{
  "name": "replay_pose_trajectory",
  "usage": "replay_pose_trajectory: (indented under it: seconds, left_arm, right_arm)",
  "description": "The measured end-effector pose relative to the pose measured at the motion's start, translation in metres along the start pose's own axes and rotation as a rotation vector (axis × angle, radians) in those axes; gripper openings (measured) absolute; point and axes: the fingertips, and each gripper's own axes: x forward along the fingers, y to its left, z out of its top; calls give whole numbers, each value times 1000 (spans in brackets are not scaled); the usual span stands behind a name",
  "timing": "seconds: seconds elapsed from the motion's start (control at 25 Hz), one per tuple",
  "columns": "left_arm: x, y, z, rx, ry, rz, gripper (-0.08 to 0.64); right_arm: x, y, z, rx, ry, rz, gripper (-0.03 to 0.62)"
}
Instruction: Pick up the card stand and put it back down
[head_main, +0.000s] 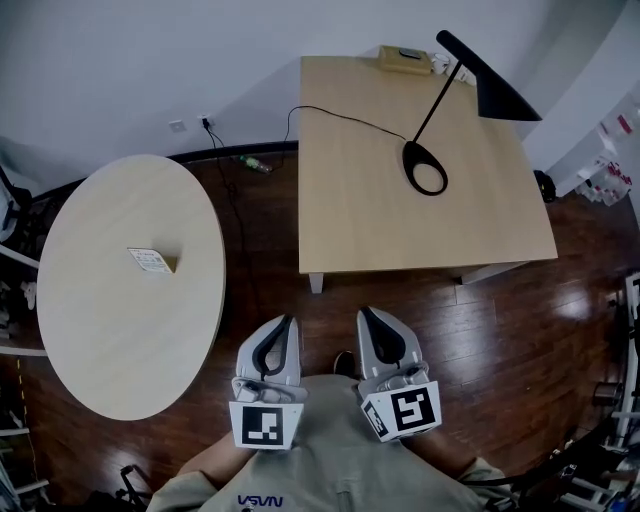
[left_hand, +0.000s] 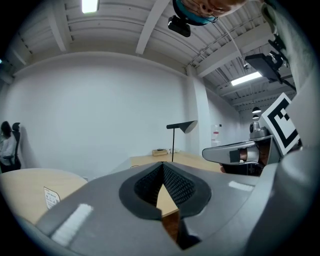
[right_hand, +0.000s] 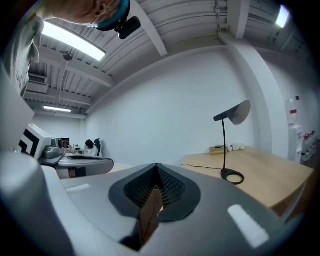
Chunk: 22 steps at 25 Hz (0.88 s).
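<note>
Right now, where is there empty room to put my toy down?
The round table is bare all around the card stand. The square table is bare in its near half, this side of the lamp. Its far edge is crowded: box, cable.

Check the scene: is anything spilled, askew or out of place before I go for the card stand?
The card stand sits on the round table and the lamp stands upright. One oddity: a small green thing, perhaps a bottle, lies on the floor by the wall.
</note>
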Motion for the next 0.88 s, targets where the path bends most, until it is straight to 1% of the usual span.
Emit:
replay_pose_trajectory:
  seconds: [0.12, 0.28, 0.44, 0.76, 0.88]
  left_arm:
    - [-2, 2, -3, -8, 0, -17, 6]
    - [-3, 2, -3, 4, -4, -37, 5]
    - [-3, 1, -1, -2, -9, -42, 5]
    - [-2, -7, 1, 21, -8, -52, 5]
    - [-3, -10, -1, 8, -3, -55, 5]
  right_arm:
    - [-2, 6, -6, 0, 13, -4, 0]
    - [-1, 9, -7, 5, 16, -9, 0]
    - [-2, 9, -7, 3, 12, -16, 0]
    - [-6, 5, -5, 3, 4, -18, 0]
    - [-10, 4, -7, 11, 7, -20, 0]
